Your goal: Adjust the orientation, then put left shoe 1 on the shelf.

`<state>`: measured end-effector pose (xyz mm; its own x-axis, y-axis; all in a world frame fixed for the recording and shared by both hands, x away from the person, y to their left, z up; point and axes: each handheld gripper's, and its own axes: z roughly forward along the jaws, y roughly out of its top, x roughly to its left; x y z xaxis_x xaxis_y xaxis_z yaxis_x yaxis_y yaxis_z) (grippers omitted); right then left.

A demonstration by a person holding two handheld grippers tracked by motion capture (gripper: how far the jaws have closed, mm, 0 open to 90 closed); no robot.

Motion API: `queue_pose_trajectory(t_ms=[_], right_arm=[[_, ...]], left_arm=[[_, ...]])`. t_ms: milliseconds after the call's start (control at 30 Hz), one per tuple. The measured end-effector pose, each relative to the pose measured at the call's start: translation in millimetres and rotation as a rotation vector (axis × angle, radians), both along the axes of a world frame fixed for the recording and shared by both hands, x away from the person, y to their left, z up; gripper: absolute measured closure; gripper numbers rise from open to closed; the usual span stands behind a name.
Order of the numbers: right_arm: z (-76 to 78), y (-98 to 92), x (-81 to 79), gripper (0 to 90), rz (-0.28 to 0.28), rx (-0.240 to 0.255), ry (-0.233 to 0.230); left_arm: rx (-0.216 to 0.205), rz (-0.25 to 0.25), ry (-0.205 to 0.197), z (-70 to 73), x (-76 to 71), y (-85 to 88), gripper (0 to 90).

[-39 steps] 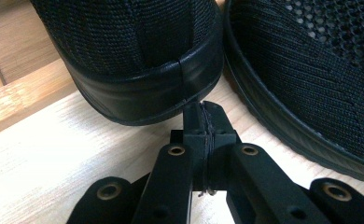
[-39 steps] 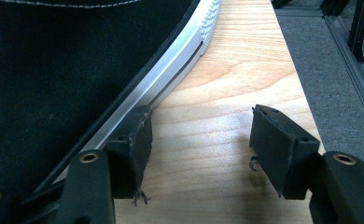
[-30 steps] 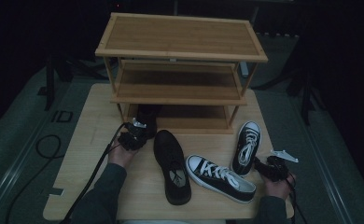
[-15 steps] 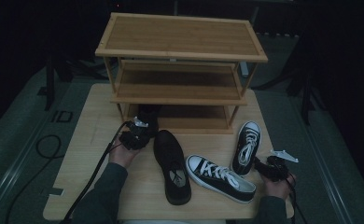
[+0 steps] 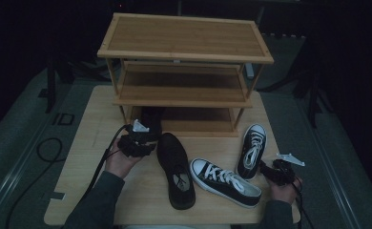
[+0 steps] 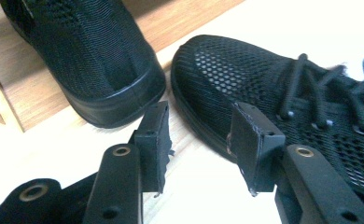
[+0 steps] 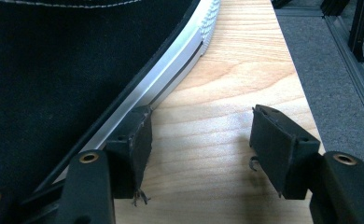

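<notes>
**Left jaws off the shelved shoe; three shoes on the table**

Since a second ago the left gripper (image 5: 141, 135) has drawn back from the rack and its jaws have just been opening, with nothing between them; the right gripper (image 5: 270, 171) has kept its place.

High view. Pale wooden table (image 5: 88, 143) on grey flooring, dark room around. Bamboo shoe rack (image 5: 184, 52), three tiers, at the table's far half. Black mesh shoe on the rack (image 5: 150, 117), on the lowest tier at its left end, heel toward the person, long axis running front to back. Second black mesh shoe (image 5: 176, 169) on the table just right of the left gripper, toe toward the rack. Two black canvas sneakers with white soles: one (image 5: 224, 182) lying slantwise, toe to the left; the other (image 5: 252, 150) toe toward the rack, beside the right gripper.

Left gripper view. Jaws moderately wide, empty. Heel of the shelved shoe (image 6: 96, 60) ahead at left, on the shelf board; toe of the second shoe (image 6: 245, 79) just beside it, partly behind the right pad.

Right gripper view. Jaws wide, empty, bare table (image 7: 231, 93) between them. Left pad touching or just beside the white sole of a canvas sneaker (image 7: 77, 70); which, I cannot tell.
</notes>
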<state>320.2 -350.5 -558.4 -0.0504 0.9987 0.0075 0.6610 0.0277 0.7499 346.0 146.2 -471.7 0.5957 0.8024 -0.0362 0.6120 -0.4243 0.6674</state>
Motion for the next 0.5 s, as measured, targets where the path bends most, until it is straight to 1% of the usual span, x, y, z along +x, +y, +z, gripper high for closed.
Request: queue_pose_trajectory(t_ms=[100, 133, 233, 300, 433, 500], right_arm=[[0.0, -0.1, 0.0, 38.7, 0.0, -0.001, 0.0], [0.0, 0.0, 0.0, 38.7, 0.0, 0.0, 0.0], [-0.1, 0.0, 0.0, 38.6, 0.0, 0.0, -0.001], [0.0, 0.0, 0.0, 38.6, 0.0, -0.001, 0.0], [0.0, -0.1, 0.0, 38.6, 0.0, -0.001, 0.0], [0.0, 0.0, 0.0, 38.6, 0.0, 0.0, 0.001]], left_arm=[[-0.024, -0.01, -0.004, 5.3, -4.1, 1.3, 56.8], [-0.032, -0.006, -0.005, 6.7, -5.2, 1.5, 56.8], [-0.064, -0.01, 0.002, 10.9, -8.8, 2.1, 56.3], [-0.078, -0.017, -0.006, 13.0, -11.6, 1.6, 55.2], [-0.096, -0.023, -0.009, 16.7, -16.2, 0.9, 55.2], [-0.1, -0.025, 0.001, 19.2, -18.5, -1.2, 55.2]])
